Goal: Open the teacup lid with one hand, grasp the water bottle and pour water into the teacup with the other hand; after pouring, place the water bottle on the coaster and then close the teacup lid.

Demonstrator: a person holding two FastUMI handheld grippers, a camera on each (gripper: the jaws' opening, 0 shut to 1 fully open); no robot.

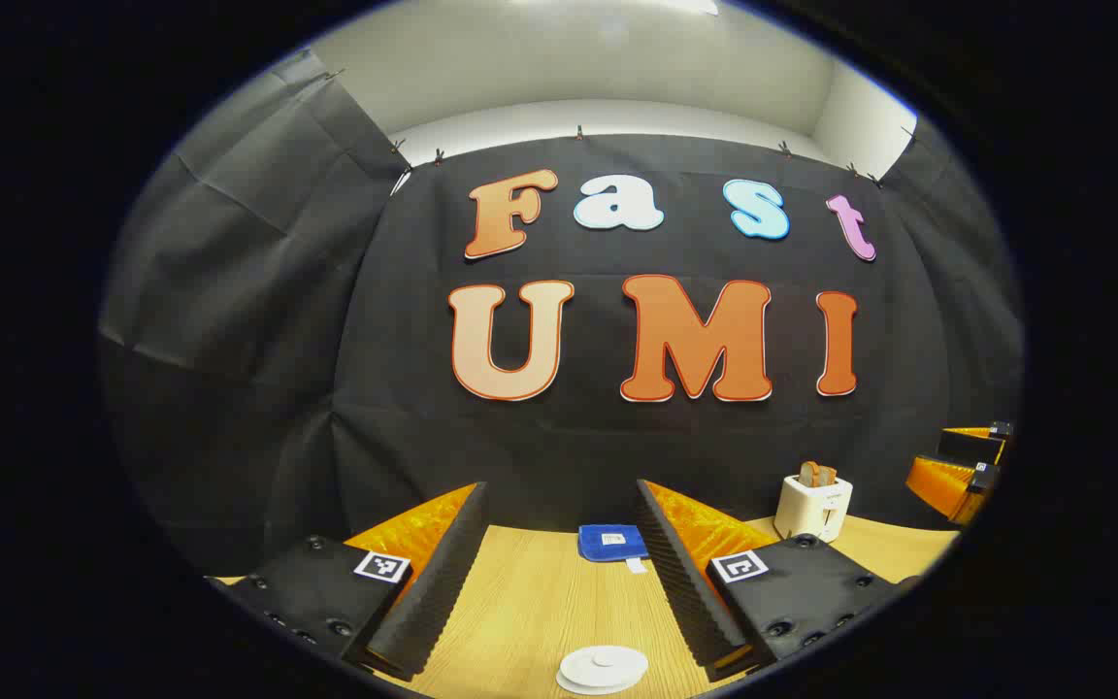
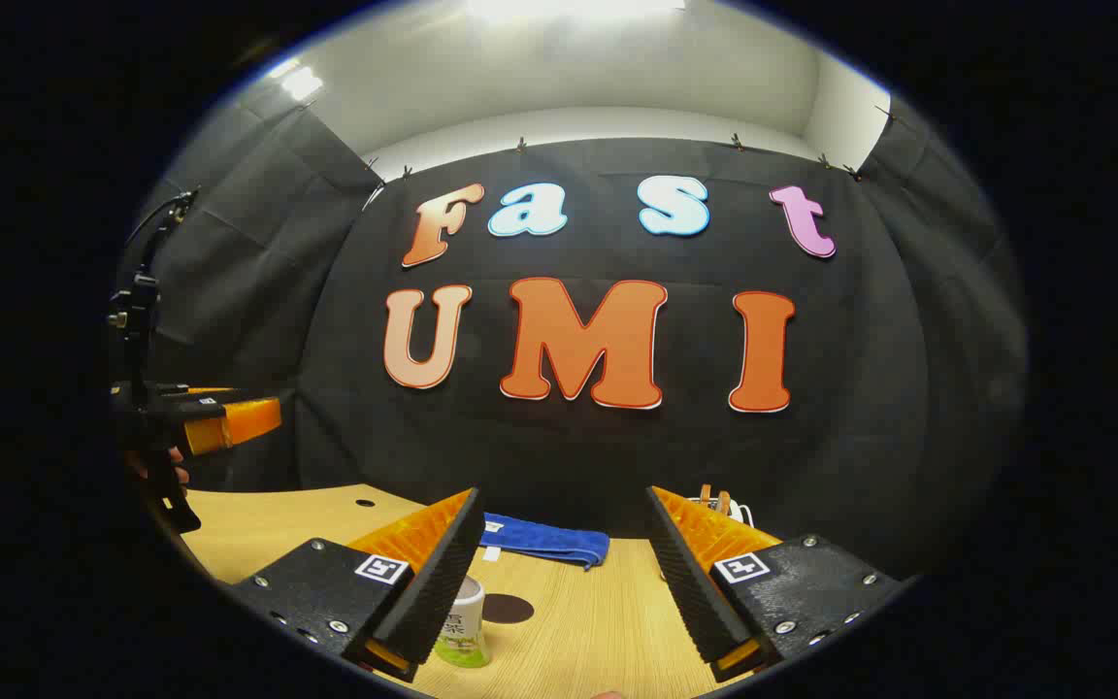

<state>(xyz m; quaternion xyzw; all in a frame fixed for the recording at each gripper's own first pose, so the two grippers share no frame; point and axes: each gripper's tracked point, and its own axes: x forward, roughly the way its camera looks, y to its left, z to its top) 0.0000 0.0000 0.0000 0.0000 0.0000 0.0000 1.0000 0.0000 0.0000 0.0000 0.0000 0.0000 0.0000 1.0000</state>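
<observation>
Nearest in the left gripper view, the left gripper has its two fingers spread wide with nothing between them — bare table shows in the gap. At the bottom edge, between the fingertips, lies a round white lid, seen from above; the cup under it is hidden. Farther back on the table a folded blue cloth lies by the wall, and to its right a white toaster stands with bread in its slots. At the right edge of this view the right gripper hangs well above the table.

In the right gripper view, that gripper's own fingers are likewise wide apart and grip nothing. A bottle with a green label stands upright just beside the inner face of the left-hand finger — whether they touch I cannot tell. A dark round coaster lies flat on the table just right of the bottle. The blue cloth sits behind, near the wall, and the toaster peeks over the right-hand finger. At the left edge the left gripper is held by a hand.
</observation>
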